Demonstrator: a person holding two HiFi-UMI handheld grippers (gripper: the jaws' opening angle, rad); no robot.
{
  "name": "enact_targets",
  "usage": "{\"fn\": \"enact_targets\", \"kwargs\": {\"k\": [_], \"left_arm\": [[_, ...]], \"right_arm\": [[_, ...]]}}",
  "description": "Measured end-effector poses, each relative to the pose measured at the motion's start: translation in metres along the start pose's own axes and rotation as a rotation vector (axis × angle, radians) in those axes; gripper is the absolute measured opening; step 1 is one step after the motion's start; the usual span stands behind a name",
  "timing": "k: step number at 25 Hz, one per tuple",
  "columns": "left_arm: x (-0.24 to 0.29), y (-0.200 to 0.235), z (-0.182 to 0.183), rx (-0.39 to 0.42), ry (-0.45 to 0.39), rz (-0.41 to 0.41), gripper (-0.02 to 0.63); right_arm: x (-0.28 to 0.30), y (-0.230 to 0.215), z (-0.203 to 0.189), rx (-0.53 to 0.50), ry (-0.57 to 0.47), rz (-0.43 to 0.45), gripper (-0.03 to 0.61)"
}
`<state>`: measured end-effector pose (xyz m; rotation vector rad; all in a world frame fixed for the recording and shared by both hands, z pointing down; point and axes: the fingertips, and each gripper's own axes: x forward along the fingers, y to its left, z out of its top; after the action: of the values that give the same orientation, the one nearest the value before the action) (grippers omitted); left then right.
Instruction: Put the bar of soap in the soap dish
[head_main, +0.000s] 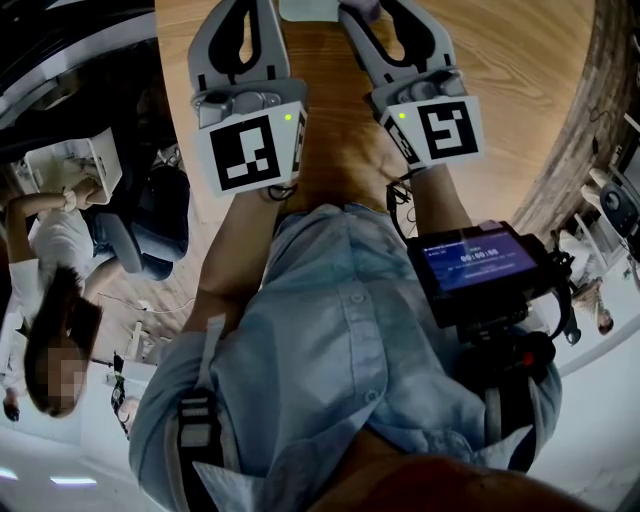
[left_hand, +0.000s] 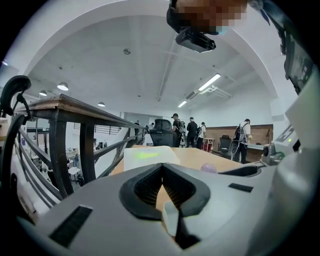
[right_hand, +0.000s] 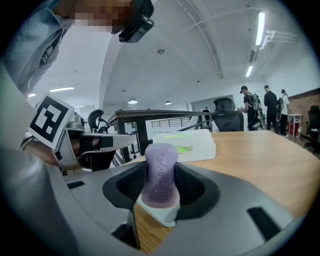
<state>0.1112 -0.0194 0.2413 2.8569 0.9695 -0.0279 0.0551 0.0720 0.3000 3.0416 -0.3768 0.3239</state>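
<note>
A purple bar of soap (right_hand: 160, 172) stands upright between the pads of my right gripper (right_hand: 161, 187), which is shut on it just above the wooden table (right_hand: 260, 155). The white soap dish (right_hand: 186, 145) lies on the table a short way beyond the soap. In the head view the right gripper (head_main: 385, 12) reaches the top edge next to the dish (head_main: 310, 8). My left gripper (left_hand: 162, 172) is shut with nothing in it, to the left of the dish (left_hand: 149, 157). From there the soap (left_hand: 209, 168) shows as a small purple lump.
The wooden table (head_main: 520, 60) has a rough curved edge at the right. A dark metal railing (left_hand: 75, 135) runs along its left side. Several people and office chairs stand far across the room. A person's shirt and a chest-mounted recorder (head_main: 475, 265) fill the lower head view.
</note>
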Motion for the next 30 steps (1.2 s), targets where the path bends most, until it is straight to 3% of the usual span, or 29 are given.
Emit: {"fn": "enact_targets", "kwargs": {"k": [16,19,30], "left_arm": [[-0.003,-0.006,0.003,-0.025,0.004,-0.004,0.009],[-0.005,-0.005,0.003,-0.027,0.004,-0.001,0.009],[-0.007,0.004,0.002,-0.020,0.010,0.019,0.009]], "right_arm": [[-0.001,0.001,-0.007,-0.055,0.050,-0.010,0.184],[0.003,0.003,-0.001,-0.059,0.021,-0.014,0.184],[0.010,0.012,-0.005,-0.187,0.064,0.007,0.184]]}}
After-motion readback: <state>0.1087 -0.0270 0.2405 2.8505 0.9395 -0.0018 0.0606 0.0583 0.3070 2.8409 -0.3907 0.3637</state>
